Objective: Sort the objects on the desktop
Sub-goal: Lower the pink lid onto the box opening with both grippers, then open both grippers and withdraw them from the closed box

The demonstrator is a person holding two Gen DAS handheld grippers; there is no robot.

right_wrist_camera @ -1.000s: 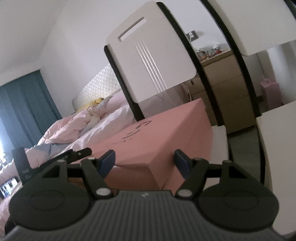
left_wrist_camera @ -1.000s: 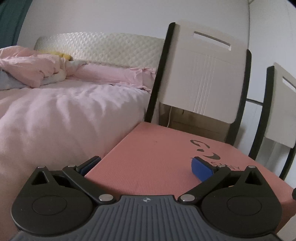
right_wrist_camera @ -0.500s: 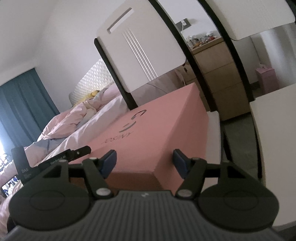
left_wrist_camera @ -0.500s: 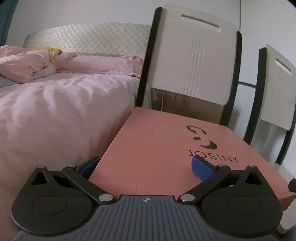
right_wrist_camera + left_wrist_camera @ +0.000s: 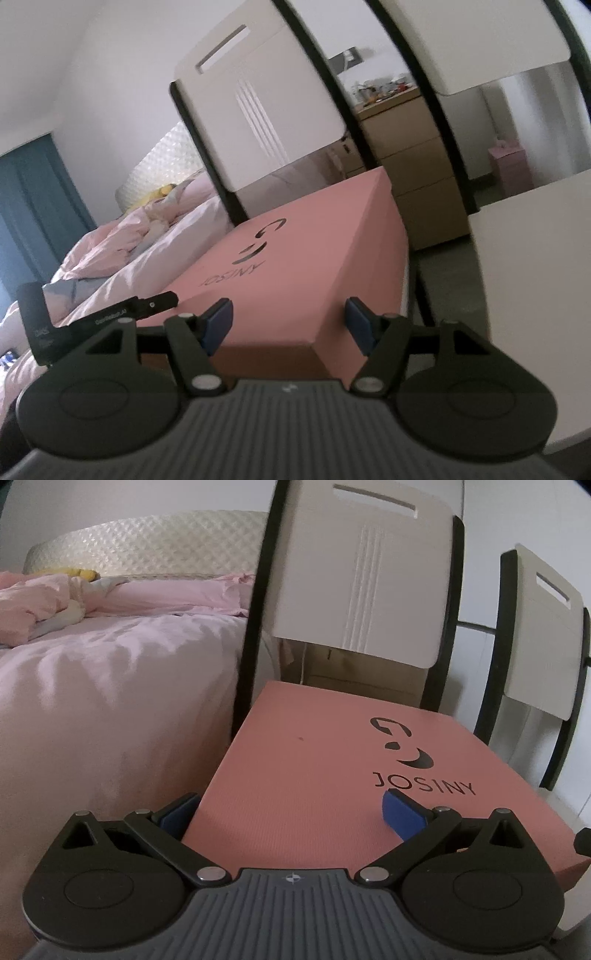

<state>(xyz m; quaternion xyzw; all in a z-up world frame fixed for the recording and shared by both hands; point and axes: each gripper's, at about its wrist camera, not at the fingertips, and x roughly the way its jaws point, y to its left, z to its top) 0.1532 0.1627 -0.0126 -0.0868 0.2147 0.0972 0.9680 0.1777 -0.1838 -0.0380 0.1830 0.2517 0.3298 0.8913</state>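
A pink box printed JOSINY (image 5: 314,768) lies flat in front of a white chair back. My left gripper (image 5: 290,812) is open at the box's near left corner, with one blue pad beside the left wall and the other over the lid. From the other side, the same box (image 5: 295,266) has its near right corner between the fingers of my right gripper (image 5: 289,325). That gripper is open, though less wide. Whether any pad touches the box I cannot tell. A black part of the left gripper (image 5: 110,314) shows at the left edge.
A bed with pink bedding (image 5: 110,683) runs along the box's left side. A white chair back with black rails (image 5: 362,583) stands behind the box, and a second chair (image 5: 539,627) to the right. A wooden dresser (image 5: 410,162) and a white flat surface (image 5: 535,258) lie to the right.
Both cameras have tilted, so more of the box lid and its print shows now. The box corners stay between the fingers, and the finger spacing looks unchanged.
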